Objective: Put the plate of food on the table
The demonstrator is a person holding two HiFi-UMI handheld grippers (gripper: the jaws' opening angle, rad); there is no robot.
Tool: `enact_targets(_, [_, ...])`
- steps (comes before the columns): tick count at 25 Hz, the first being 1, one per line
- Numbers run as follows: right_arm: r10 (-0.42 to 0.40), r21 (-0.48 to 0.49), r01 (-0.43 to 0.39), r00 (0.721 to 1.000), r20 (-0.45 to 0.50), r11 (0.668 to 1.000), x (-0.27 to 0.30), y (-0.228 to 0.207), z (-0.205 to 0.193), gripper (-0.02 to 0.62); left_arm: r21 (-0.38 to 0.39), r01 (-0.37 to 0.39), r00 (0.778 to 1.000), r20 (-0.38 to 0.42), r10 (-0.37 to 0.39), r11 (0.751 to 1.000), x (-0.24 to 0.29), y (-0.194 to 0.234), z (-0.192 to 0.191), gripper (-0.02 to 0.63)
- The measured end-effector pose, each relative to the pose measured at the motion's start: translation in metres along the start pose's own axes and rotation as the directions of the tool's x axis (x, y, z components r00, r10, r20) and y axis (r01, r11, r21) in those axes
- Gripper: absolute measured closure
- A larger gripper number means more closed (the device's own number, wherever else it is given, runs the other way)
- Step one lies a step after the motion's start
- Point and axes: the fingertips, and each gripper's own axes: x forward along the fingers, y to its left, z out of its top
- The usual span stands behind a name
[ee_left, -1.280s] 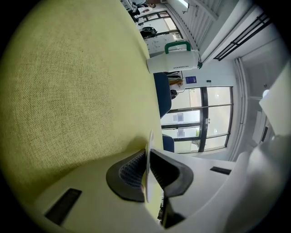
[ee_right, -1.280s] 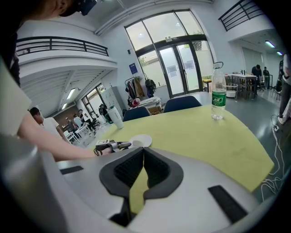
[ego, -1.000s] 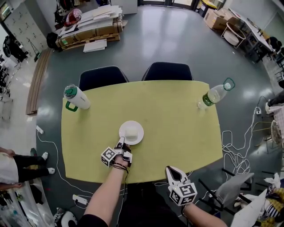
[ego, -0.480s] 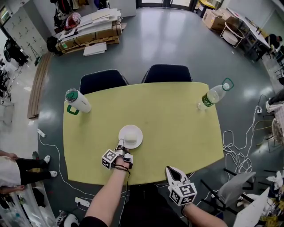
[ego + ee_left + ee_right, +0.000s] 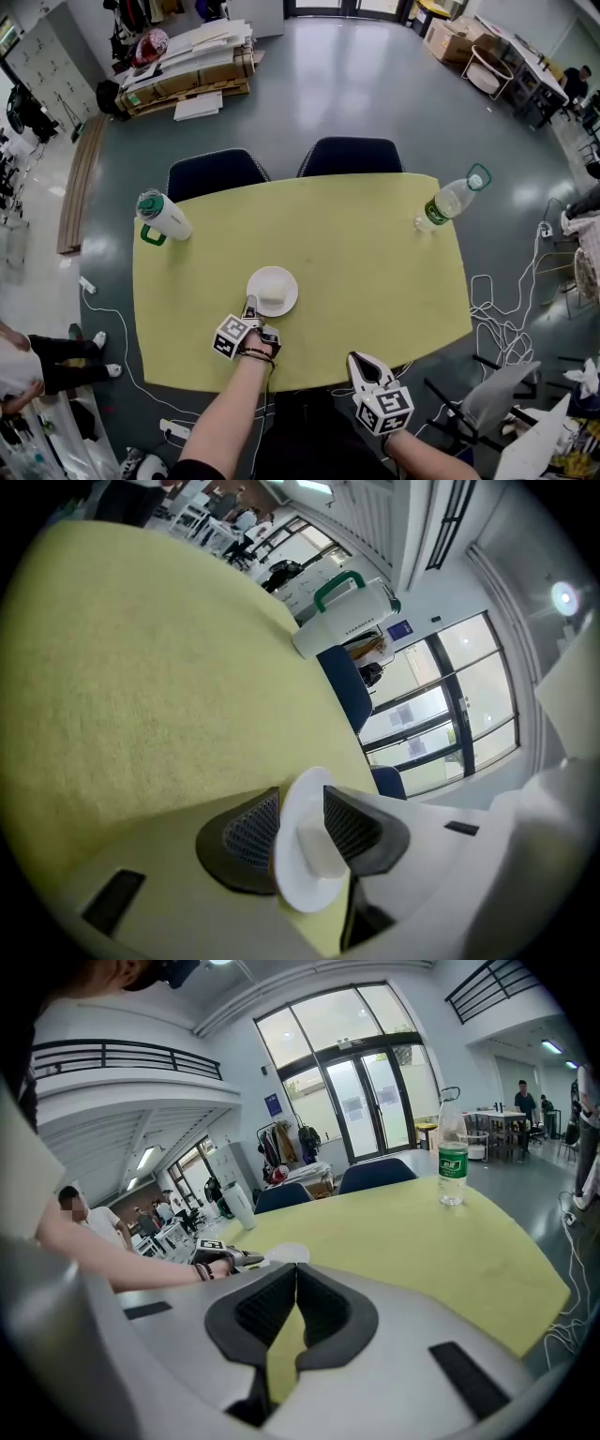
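In the head view, the plate [image 5: 272,291] sits flat on the yellow table [image 5: 375,262], a little left of the frame's centre and near the lower edge. A pale block of food [image 5: 276,296] lies on it. Your left gripper [image 5: 251,312] is at the plate's near rim, and your right gripper [image 5: 361,366] hangs off the table edge at lower right, well apart from the plate. A tumbler [image 5: 162,216] stands at the upper left of the table and a water bottle [image 5: 450,201] at the upper right, both far from the plate.

In the left gripper view, the jaws have just been opening and now stand wide. The plate's rim is between the pads, but they are not pressing on it. The plate already rests on the table, so the placing looks done.

In the right gripper view, the jaws are closed tip to tip with nothing between them. The plate shows as a small white disc left of centre.

The plate looks stiff, smooth and light (probably breakable, though I cannot tell the material). The rim is the only place to grip, and it is thin and slick. If you take hold again, grip the near edge squarely and keep the plate level, because the food looks loose and would likely slide.
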Motion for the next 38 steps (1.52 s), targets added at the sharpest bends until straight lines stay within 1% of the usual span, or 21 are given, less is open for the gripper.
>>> enact_targets(2, [0.002, -0.001, -0.002, 1.000, 0.002, 1.000, 0.001, 0.002, 0.001, 0.582, -0.005, -0.001, 1.000, 0.013, 0.001, 1.000, -0.003, 0.001, 0.004, 0.469])
enact_targets(4, [0.004, -0.002, -0.004, 1.000, 0.003, 1.000, 0.001, 0.003, 0.001, 0.583, -0.030, 0.017, 1.000, 0.026, -0.016, 0.999, -0.005, 0.002, 0.007, 0.469])
enact_targets(5, [0.004, -0.001, -0.004, 1.000, 0.003, 1.000, 0.001, 0.003, 0.001, 0.582, -0.029, 0.025, 0.999, 0.028, -0.024, 0.999, -0.007, 0.002, 0.008, 0.469])
enact_targets(8, [0.007, -0.002, -0.007, 1.000, 0.007, 1.000, 0.002, 0.006, 0.001, 0.582, 0.016, 0.045, 0.999, 0.013, -0.046, 0.999, -0.013, 0.001, 0.010, 0.469])
enact_targets(11, [0.016, -0.005, -0.016, 1.000, 0.022, 1.000, 0.003, 0.012, 0.007, 0.583, 0.097, 0.093, 0.996, -0.009, -0.093, 0.991, -0.029, -0.008, 0.015, 0.476])
enact_targets(12, [0.020, -0.006, -0.020, 0.999, 0.029, 1.000, 0.003, 0.014, 0.010, 0.583, 0.132, 0.112, 0.994, -0.020, -0.110, 0.985, -0.036, -0.013, 0.016, 0.493])
enact_targets(14, [0.032, -0.012, -0.031, 0.999, 0.042, 0.999, 0.001, 0.019, 0.016, 0.583, 0.205, 0.143, 0.990, -0.038, -0.138, 0.968, -0.055, -0.023, 0.018, 0.550])
enact_targets(16, [0.047, -0.026, -0.045, 0.998, 0.052, 0.999, 0.000, 0.025, 0.022, 0.582, 0.262, 0.177, 0.984, -0.052, -0.169, 0.949, -0.076, -0.033, 0.020, 0.582])
enact_targets(20, [0.077, -0.054, -0.073, 0.994, 0.078, 0.996, -0.002, 0.042, 0.038, 0.583, 0.330, 0.235, 0.972, -0.072, -0.224, 0.914, -0.121, -0.050, 0.028, 0.597])
enact_targets(22, [0.090, -0.063, -0.085, 0.992, 0.091, 0.994, -0.005, 0.051, 0.048, 0.583, 0.369, 0.261, 0.965, -0.079, -0.250, 0.892, -0.146, -0.061, 0.034, 0.597])
enact_targets(24, [0.102, -0.071, -0.095, 0.989, 0.105, 0.993, -0.007, 0.058, 0.058, 0.583, 0.428, 0.286, 0.957, -0.090, -0.274, 0.857, -0.170, -0.076, 0.038, 0.597])
enact_targets(25, [0.108, -0.076, -0.099, 0.988, 0.112, 0.992, -0.008, 0.061, 0.063, 0.582, 0.466, 0.295, 0.954, -0.095, -0.284, 0.834, -0.182, -0.083, 0.040, 0.597])
enact_targets(30, [0.135, -0.104, -0.120, 0.980, 0.146, 0.987, -0.015, 0.081, 0.086, 0.583, 0.640, 0.324, 0.936, -0.109, -0.335, 0.697, -0.241, -0.122, 0.047, 0.597])
enact_targets(34, [0.164, -0.129, -0.143, 0.972, 0.168, 0.981, -0.026, 0.099, 0.099, 0.583, 0.754, 0.325, 0.921, -0.117, -0.371, 0.570, -0.283, -0.154, 0.044, 0.597])
enact_targets(35, [0.171, -0.135, -0.149, 0.970, 0.173, 0.980, -0.029, 0.102, 0.101, 0.583, 0.775, 0.324, 0.917, -0.116, -0.382, 0.543, -0.293, -0.161, 0.043, 0.598])
enact_targets(38, [0.189, -0.147, -0.163, 0.964, 0.188, 0.976, -0.038, 0.111, 0.107, 0.583, 0.819, 0.318, 0.903, -0.108, -0.417, 0.477, -0.319, -0.180, 0.039, 0.597])
